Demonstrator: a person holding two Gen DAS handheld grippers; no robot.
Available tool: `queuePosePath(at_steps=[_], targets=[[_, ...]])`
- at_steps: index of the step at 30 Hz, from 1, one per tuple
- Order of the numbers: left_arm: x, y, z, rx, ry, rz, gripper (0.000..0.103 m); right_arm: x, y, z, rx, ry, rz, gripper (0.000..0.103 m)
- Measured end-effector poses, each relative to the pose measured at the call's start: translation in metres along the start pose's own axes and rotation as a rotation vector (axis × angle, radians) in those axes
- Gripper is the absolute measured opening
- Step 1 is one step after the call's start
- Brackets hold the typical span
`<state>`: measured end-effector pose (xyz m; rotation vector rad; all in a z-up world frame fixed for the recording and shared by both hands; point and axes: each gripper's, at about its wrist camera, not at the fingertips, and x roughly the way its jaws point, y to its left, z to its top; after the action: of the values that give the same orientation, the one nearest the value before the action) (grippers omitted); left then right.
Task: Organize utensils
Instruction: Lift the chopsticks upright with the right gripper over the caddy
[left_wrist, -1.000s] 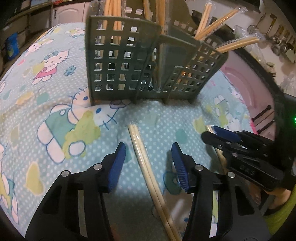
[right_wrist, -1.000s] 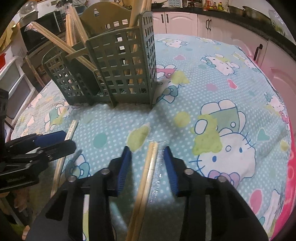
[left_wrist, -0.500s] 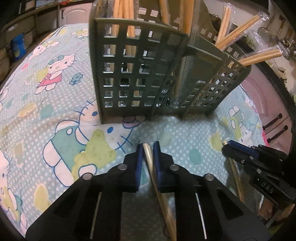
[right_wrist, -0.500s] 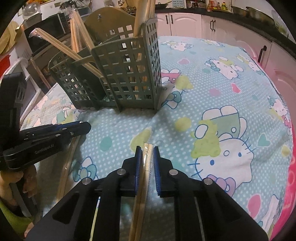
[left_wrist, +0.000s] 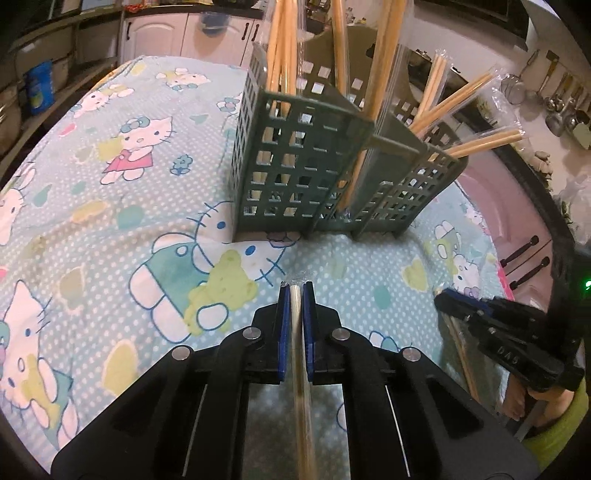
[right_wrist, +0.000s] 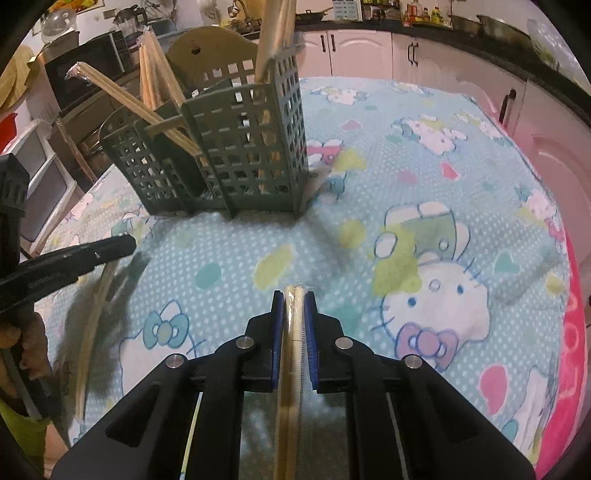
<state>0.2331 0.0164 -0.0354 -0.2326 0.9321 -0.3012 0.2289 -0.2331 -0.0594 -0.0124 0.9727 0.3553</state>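
Both my jaws just clamped: left gripper (left_wrist: 294, 295) on a clear-wrapped wooden chopstick pair (left_wrist: 295, 314), right gripper (right_wrist: 294, 299) on another (right_wrist: 293, 325). Pickup's done; next stop grey slotted plastic utensil caddy (left_wrist: 306, 177), upper centre of frame.

Grey-green rack (left_wrist: 303, 173), perhaps blue-dotted cloth (left_wrist: 110, 221)

The wrapped chopsticks (left_wrist: 300, 373) held in the left gripper (left_wrist: 295, 291) blur toward the bottom edge, which cuts them off. The right gripper (right_wrist: 294, 299) pair (right_wrist: 291, 369) runs off likewise. The holder (left_wrist: 314, 177) grid hides its sticks' lower ends. The left view's right edge crops a hand (left_wrist: 517, 397).
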Motion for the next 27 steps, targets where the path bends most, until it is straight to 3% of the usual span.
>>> queuePosePath(at_steps=[8, 27], targets=[[-0.027, -0.005, 0.01, 0.011, -0.062, -0.017, 0.002, -0.018, 0.015, -0.007, -0.026, -0.046, 0.024, 0.011], [-0.119, -0.019, 0.074, 0.054, -0.31, -0.027, 0.002, -0.11, 0.052, 0.056, -0.097, -0.36, 0.11, 0.011]])
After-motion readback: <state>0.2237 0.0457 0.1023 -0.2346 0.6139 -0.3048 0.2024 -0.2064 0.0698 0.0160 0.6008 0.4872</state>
